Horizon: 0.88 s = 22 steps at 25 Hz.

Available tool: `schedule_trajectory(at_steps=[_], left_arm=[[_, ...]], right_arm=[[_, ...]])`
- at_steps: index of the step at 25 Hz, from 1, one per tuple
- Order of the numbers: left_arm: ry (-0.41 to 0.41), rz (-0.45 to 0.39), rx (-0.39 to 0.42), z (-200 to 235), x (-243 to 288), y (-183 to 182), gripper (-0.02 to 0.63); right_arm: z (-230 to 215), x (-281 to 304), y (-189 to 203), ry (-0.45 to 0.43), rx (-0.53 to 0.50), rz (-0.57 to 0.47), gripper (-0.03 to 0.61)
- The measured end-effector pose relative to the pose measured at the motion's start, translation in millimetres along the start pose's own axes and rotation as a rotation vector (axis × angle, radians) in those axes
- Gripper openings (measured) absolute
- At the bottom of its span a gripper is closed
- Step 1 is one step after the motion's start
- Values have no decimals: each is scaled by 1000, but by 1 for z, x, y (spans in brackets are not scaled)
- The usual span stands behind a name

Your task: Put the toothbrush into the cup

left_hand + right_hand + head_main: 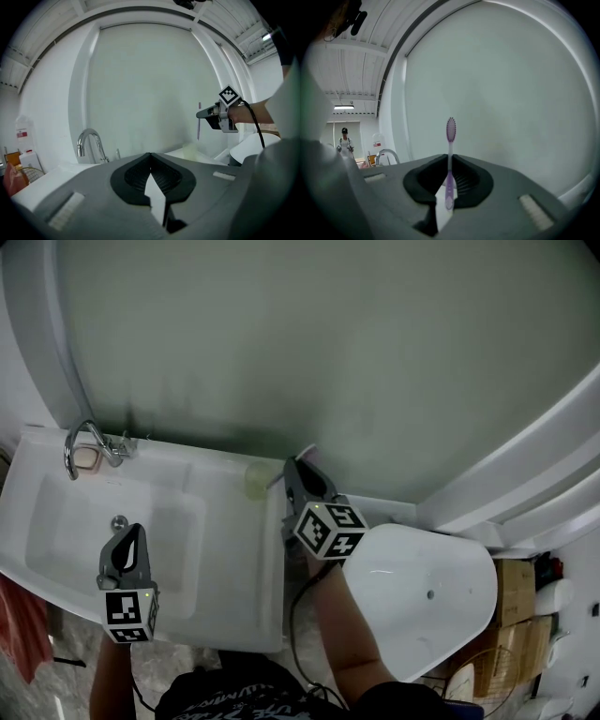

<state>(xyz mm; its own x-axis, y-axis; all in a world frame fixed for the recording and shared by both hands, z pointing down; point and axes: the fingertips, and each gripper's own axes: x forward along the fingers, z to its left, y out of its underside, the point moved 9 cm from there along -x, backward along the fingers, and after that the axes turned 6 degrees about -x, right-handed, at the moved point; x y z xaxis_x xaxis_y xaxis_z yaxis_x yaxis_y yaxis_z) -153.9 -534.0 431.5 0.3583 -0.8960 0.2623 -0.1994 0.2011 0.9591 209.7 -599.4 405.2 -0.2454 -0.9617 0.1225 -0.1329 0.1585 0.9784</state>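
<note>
Toothbrush (450,154): held in the right gripper (449,161). The jaws are narrowed onto the purple handle, and the pads press it from both sides. Its long axis stands upright in the right gripper view, with the bristle head at the top of the shaft and the handle end at the bottom, low in the jaw hollow. The left gripper view confirms this: the toothbrush (199,123) shows as a thin vertical line through the tip of the right gripper (202,114) at centre right of the frame.

Cup (257,479): pale and translucent, standing on the back ledge of the sink (234,615), at centre frame in the head view. It sits just left of the right gripper (302,474), near it but apart. In the left gripper view the cup (190,151) lies below the toothbrush and slightly left of it. The toothbrush is not yet in the cup.

Left gripper (150,157): jaws together at the tips, with nothing between them. In the head view the left gripper (129,545) hangs over the basin at lower left, well apart from the cup. The faucet (86,442) stands at upper left.

Assessment: the right gripper is much the nearer and carries the toothbrush. The coming move calls for a short shift leftward in the head view, then a descent with the axis kept upright so the handle end enters the rim first. Risk: the cup looks light and may tip if the handle strikes its rim.
</note>
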Motion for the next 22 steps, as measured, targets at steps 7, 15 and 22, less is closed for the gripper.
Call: schedule_trajectory(at_steps=[7, 15, 22], left_arm=[[-45, 24, -23, 5, 25, 3, 9], [-41, 81, -33, 2, 40, 11, 9], [-28, 96, -29, 0, 46, 19, 9]], right_arm=[[-9, 42, 30, -24, -34, 67, 31], [-11, 63, 71, -58, -115, 194, 32], [-10, 75, 90, -78, -142, 285, 34]])
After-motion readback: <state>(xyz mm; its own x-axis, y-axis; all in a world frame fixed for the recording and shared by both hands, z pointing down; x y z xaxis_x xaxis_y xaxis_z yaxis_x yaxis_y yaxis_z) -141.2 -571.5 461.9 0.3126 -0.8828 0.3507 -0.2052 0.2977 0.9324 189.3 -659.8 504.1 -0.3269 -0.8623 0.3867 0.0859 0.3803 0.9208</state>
